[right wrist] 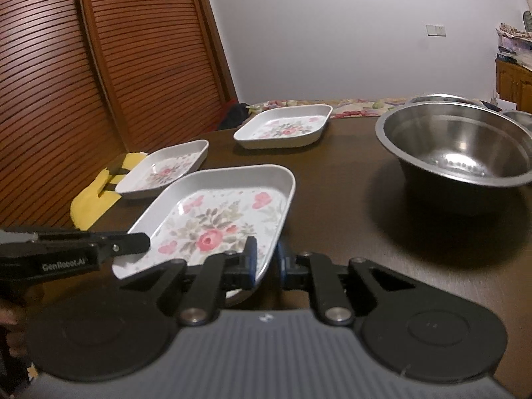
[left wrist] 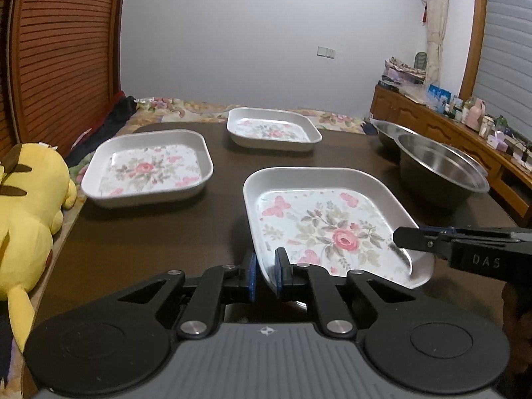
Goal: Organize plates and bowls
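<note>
Pale wall (left wrist: 249, 33), louvred wooden door (right wrist: 99, 66), perhaps a sideboard (left wrist: 432, 123)

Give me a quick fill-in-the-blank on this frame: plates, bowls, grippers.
1. The table holds ____ floral plates.
2. The left gripper and right gripper both clamp the rim of the ____ plate.
3. The bowls are made of ____.
4. Beside the table's left edge lies a ____ plush toy.

Missing words: three; nearest; metal; yellow

glossy floral-printed plate (left wrist: 327, 229), shiny brushed-metal bowl (right wrist: 455, 139), matt dark wooden table (left wrist: 159, 232)
</note>
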{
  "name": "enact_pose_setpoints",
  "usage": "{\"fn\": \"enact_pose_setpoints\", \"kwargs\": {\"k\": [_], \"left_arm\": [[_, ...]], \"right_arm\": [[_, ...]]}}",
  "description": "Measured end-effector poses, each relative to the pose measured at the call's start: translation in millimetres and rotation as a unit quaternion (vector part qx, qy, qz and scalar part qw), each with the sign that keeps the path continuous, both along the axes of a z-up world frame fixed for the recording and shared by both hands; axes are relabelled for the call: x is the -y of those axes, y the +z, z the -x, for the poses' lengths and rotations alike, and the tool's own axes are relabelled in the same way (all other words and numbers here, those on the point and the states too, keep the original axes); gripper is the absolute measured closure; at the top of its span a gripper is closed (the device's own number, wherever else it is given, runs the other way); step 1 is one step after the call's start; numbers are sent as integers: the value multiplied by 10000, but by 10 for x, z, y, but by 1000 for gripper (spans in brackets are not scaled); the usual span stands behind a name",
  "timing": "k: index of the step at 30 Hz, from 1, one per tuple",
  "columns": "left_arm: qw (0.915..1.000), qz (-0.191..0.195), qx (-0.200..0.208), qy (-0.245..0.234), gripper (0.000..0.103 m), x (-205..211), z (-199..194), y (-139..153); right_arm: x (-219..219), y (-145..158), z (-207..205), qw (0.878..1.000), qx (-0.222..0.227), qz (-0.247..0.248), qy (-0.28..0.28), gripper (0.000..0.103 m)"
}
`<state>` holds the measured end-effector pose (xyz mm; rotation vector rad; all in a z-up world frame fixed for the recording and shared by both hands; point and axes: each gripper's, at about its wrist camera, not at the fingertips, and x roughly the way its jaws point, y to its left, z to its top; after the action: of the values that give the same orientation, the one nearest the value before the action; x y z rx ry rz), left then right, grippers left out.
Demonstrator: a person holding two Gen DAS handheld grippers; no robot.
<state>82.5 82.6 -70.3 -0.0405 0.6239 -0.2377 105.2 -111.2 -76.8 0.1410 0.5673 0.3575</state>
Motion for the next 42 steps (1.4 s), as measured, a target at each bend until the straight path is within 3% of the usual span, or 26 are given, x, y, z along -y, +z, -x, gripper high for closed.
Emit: {"fn": "enact_pose_setpoints", "kwargs": {"k": [9, 35, 37, 38, 39, 42], "left_arm": [[10000, -50, -41, -14, 90, 1, 156, -26], [9999, -71, -133, 76, 90, 7, 136, -79], [9999, -64, -121, 99, 90, -3, 135, -70], [9999, -55, -110, 112, 88, -13, 135, -61], [9998, -43, -110, 134, 87, -27, 132, -49], [9998, -14, -55, 202, 79, -67, 134, 1]], "right_arm": [[0, -39, 129, 10000, -32, -33, 27, 88], [-30, -94, 153, 9999, -70, 22, 107, 84], [-41, -70, 167, 9999, 33, 124, 61, 75], [-38, -45, 175, 9998, 100, 137, 52, 62], [-24, -21, 178, 9998, 162, 120, 33, 58], [16, 43, 168, 9996, 266, 136, -23, 58]]}}
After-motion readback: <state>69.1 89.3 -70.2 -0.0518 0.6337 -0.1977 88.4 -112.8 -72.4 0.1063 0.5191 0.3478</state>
